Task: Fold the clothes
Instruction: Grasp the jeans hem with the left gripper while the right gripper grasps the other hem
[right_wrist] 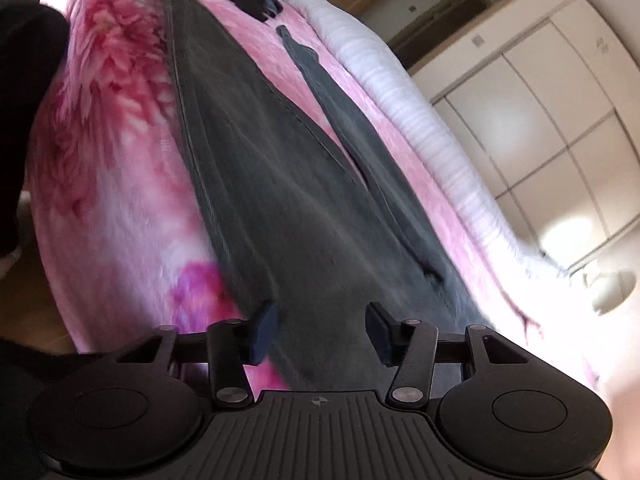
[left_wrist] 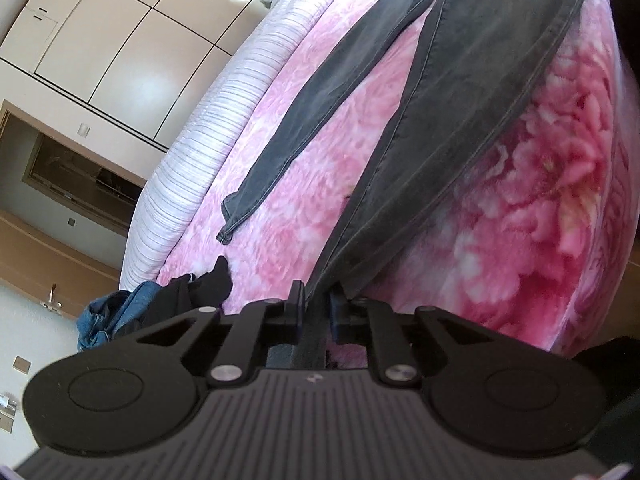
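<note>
Dark grey jeans (left_wrist: pixel 472 92) lie spread on a pink flowered blanket (left_wrist: pixel 540 208), legs apart. My left gripper (left_wrist: pixel 317 300) is shut on the hem end of the nearer leg, with cloth pinched between its fingers. The other leg (left_wrist: pixel 304 116) runs off to the left and ends in a cuff. In the right wrist view the same jeans (right_wrist: pixel 280 200) stretch away from the waist end. My right gripper (right_wrist: pixel 322 324) stands open, one finger on each side of the waist fabric, with the cloth lying between them.
A white striped quilt (left_wrist: pixel 192 168) runs along the bed's far edge. Blue denim (left_wrist: pixel 108 316) and black garments (left_wrist: pixel 200 292) are piled at the bed's end. Cream wardrobe doors (right_wrist: pixel 560 120) stand behind. A dark sleeve (right_wrist: pixel 28 80) shows at the left.
</note>
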A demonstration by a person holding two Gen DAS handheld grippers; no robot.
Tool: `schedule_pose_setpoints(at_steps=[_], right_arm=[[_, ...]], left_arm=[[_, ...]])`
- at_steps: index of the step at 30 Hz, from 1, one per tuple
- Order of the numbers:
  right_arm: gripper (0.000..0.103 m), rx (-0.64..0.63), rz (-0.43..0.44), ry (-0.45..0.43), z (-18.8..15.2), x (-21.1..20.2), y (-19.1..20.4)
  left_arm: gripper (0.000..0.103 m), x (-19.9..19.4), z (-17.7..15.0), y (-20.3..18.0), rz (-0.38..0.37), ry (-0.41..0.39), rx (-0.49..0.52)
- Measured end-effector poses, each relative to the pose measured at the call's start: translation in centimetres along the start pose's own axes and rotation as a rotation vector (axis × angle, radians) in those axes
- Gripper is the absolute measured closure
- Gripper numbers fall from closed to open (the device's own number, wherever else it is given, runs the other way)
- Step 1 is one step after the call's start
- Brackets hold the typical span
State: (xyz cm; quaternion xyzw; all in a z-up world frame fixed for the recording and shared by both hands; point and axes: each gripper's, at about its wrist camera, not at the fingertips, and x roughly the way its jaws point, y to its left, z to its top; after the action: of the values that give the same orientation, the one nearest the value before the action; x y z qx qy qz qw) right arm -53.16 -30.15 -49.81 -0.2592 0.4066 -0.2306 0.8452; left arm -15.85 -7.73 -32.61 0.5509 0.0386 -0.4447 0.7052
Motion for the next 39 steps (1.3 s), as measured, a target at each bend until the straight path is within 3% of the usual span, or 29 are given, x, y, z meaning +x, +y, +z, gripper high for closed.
schedule_pose_setpoints(at_steps=[6,15,20,24,25,26,27,29,33,39], right_arm=[[0.052,-0.100,-0.009,0.020,-1.3,-0.1,1.4],[0.054,-0.206,-0.234,0.191,-8.4,1.2,-1.7],[0.061,-0.298,-0.358,0.354,-14.0,2.7,-4.3],[0.066,-0.345,-0.372,0.400,-16.2,3.6,-5.9],[0.069,-0.349,-0.370,0.409,-16.5,3.9,-6.1],[0.081,-0.350,-0.366,0.418,-16.9,4.3,-6.4],[0.087,-0.352,-0.363,0.427,-17.2,4.6,-6.6],[0.091,-0.383,-0.339,0.423,-17.7,4.9,-6.8],[0.093,-0.365,-0.265,0.438,-17.8,4.0,-8.6],[0.093,-0.271,-0.058,0.500,-13.9,2.0,-14.7]], left_arm=[[0.090,-0.1,0.0,-0.3,0.005,0.009,0.023],[0.089,0.5,-0.6,-1.4,0.020,0.018,0.090],[0.089,1.7,-1.1,-1.8,0.036,0.035,0.107],[0.090,2.8,-1.5,-1.5,0.029,0.053,0.087],[0.092,3.1,-1.6,-1.5,0.028,0.052,0.083],[0.094,3.3,-1.7,-1.4,0.027,0.051,0.073],[0.096,3.6,-1.8,-1.4,0.020,0.057,0.062],[0.097,3.9,-1.7,-1.6,0.002,0.062,0.071],[0.097,4.2,-0.8,0.0,-0.052,0.100,0.053],[0.097,3.5,3.8,5.9,-0.183,0.274,0.035]])
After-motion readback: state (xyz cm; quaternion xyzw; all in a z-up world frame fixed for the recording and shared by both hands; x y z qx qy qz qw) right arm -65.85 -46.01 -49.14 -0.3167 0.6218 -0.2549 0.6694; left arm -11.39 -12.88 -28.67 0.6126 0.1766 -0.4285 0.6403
